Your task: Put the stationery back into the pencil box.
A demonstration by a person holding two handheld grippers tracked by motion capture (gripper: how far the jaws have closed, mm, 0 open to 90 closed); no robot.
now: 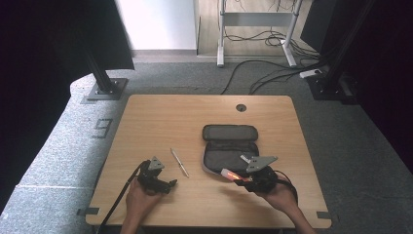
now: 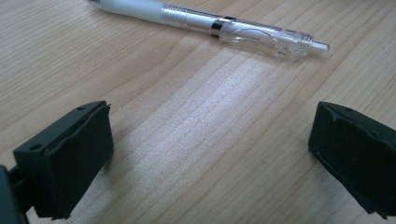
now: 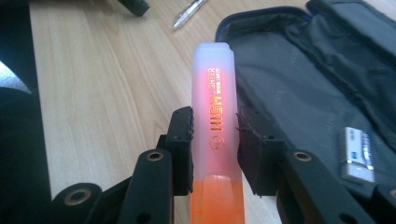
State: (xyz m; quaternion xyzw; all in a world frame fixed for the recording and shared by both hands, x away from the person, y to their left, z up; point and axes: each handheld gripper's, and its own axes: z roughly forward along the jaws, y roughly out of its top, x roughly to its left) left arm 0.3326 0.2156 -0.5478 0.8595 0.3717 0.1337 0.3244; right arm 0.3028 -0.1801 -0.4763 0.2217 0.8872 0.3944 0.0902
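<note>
The right gripper [image 3: 215, 128] pinches an orange highlighter [image 3: 215, 140] across its translucent barrel, both pads pressed flat on its sides, the cap end pointing away from the hand. In the high view the highlighter [image 1: 230, 173] hangs over the near edge of the open pencil case [image 1: 229, 148], which lies unzipped on the wooden table [image 1: 160, 117] with its lid folded back. A small eraser [image 3: 358, 154] already sits inside the near half. The step in hand looks like placing the highlighter into the case; to do it well the person should carry it over the near compartment clear of the eraser, lower it roughly level and along the case's length, and let go only once it rests on the fabric. The left gripper [image 2: 210, 154] rests low over the table with its jaws spread wide and nothing between them, a white ballpoint pen [image 2: 210, 23] lying just beyond its tips
</note>
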